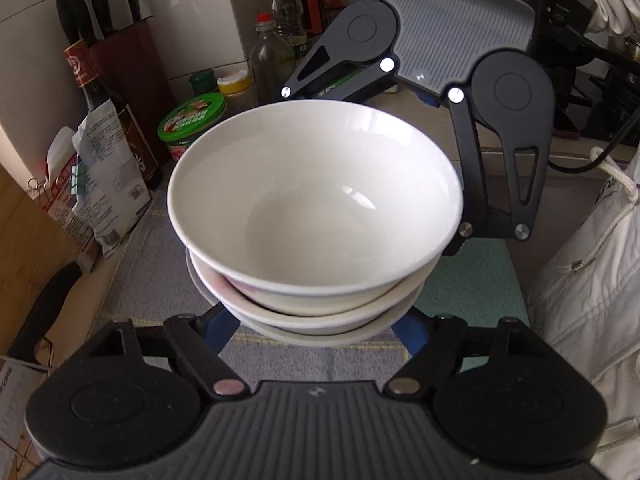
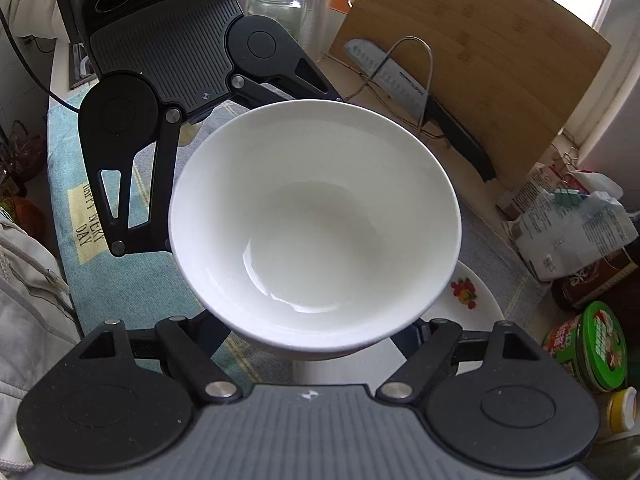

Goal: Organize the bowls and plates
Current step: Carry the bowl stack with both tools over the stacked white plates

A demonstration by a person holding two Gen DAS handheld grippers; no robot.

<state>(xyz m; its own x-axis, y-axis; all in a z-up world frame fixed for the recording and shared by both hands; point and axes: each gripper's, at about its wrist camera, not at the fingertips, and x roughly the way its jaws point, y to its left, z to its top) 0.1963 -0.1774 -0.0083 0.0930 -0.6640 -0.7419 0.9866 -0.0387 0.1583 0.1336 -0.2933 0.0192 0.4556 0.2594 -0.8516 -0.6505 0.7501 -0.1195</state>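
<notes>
Two tools are flanking a white bowl (image 1: 316, 196) from opposite sides: the left tool (image 1: 316, 330) and the right tool (image 2: 316, 334), both spread wide, though whether either is gripping I cannot tell. The bowl is sitting on stacked dishes (image 1: 304, 320) above a cloth (image 1: 160, 264) covering the table. Bottles (image 1: 272, 56), a knife block (image 1: 128, 80) and a green tub (image 1: 194, 126) are crowding the tiled wall behind.

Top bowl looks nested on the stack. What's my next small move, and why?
Probably ease the white bowl level into the lower bowl before releasing. It looks tilted, with a gap showing on one side. The left gripper and right gripper both flank the stack, their fingers hidden under the rims, so neither hold can be confirmed.
</notes>
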